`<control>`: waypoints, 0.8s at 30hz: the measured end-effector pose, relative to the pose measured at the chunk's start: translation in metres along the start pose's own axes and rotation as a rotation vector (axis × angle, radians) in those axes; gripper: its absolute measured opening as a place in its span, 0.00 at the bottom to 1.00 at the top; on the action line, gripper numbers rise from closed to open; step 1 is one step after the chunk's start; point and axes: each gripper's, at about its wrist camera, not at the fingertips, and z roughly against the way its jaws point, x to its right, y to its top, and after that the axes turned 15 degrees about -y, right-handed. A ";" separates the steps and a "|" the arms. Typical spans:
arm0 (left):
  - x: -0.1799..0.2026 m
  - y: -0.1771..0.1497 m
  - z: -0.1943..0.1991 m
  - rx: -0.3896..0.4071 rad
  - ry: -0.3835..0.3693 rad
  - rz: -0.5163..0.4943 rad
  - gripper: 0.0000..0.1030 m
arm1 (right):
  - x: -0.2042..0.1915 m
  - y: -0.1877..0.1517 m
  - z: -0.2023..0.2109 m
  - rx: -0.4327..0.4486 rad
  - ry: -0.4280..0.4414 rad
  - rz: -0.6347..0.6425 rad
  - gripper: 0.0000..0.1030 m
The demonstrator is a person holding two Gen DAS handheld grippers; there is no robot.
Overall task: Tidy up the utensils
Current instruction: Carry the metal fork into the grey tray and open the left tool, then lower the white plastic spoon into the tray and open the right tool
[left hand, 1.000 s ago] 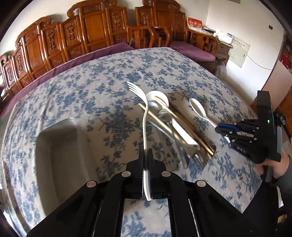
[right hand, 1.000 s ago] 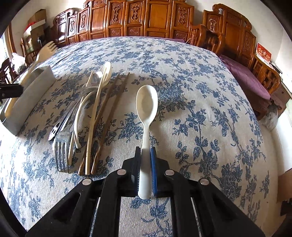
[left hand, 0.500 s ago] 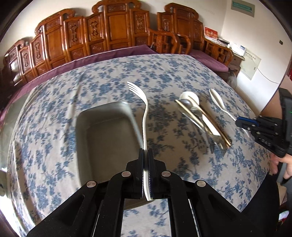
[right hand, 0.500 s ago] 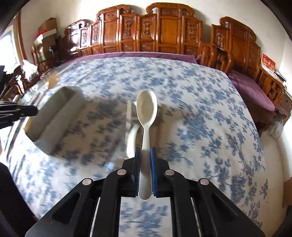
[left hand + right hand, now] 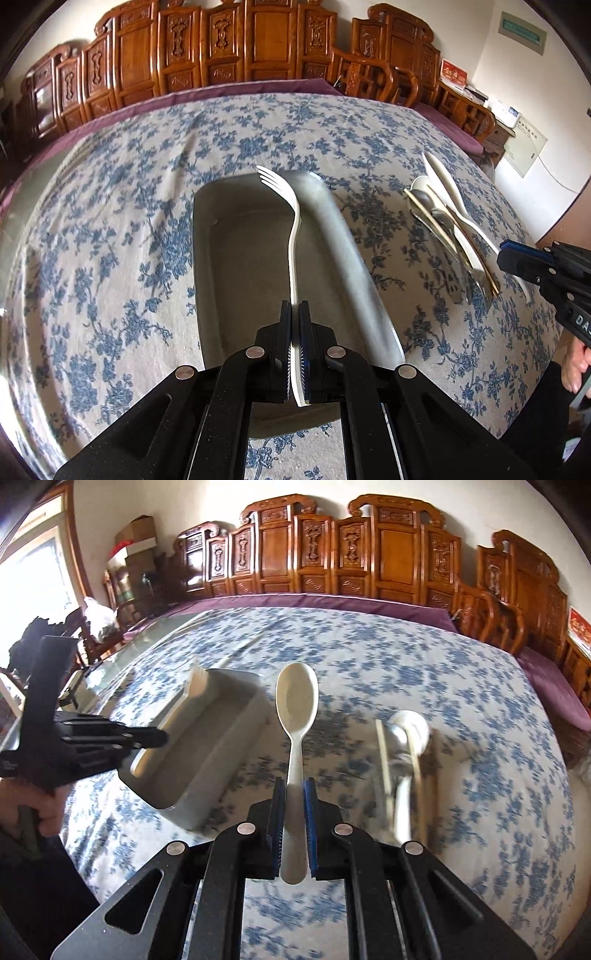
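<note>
My left gripper (image 5: 294,310) is shut on the handle of a white plastic fork (image 5: 291,210), held above a rectangular metal tray (image 5: 347,258) on the floral tablecloth. My right gripper (image 5: 294,788) is shut on the handle of a white plastic spoon (image 5: 297,701), bowl pointing away, held above the cloth just right of the tray (image 5: 221,760). A pile of remaining utensils (image 5: 450,236) lies right of the tray; it appears blurred in the right wrist view (image 5: 406,746). The left gripper also shows in the right wrist view (image 5: 155,737), the right gripper in the left wrist view (image 5: 513,260).
The table carries a blue-flowered cloth (image 5: 110,229) over a purple underlay. Carved wooden chairs (image 5: 229,48) line the far side. The table's right edge (image 5: 535,251) is near the right gripper.
The left gripper has swung left, bringing the fork from over the utensil pile to above the tray. The right gripper has lifted the spoon and moved left toward the tray.
</note>
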 end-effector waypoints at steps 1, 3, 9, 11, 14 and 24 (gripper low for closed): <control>-0.001 0.000 -0.001 0.000 -0.004 0.000 0.03 | -0.006 0.003 -0.001 -0.001 0.008 0.007 0.12; -0.004 0.000 -0.002 0.002 -0.012 0.005 0.04 | -0.014 0.007 -0.003 0.000 0.016 0.016 0.12; -0.010 0.004 -0.001 0.016 0.000 0.013 0.05 | -0.034 0.016 -0.013 -0.001 0.046 0.011 0.12; -0.013 0.007 0.003 0.032 0.011 0.016 0.10 | -0.040 0.020 -0.017 -0.002 0.060 0.003 0.12; -0.019 0.010 0.013 0.062 0.033 0.024 0.15 | -0.052 0.025 -0.023 -0.005 0.081 -0.002 0.12; -0.048 0.013 0.044 0.143 0.076 0.086 0.24 | -0.093 0.036 -0.045 -0.032 0.114 0.005 0.12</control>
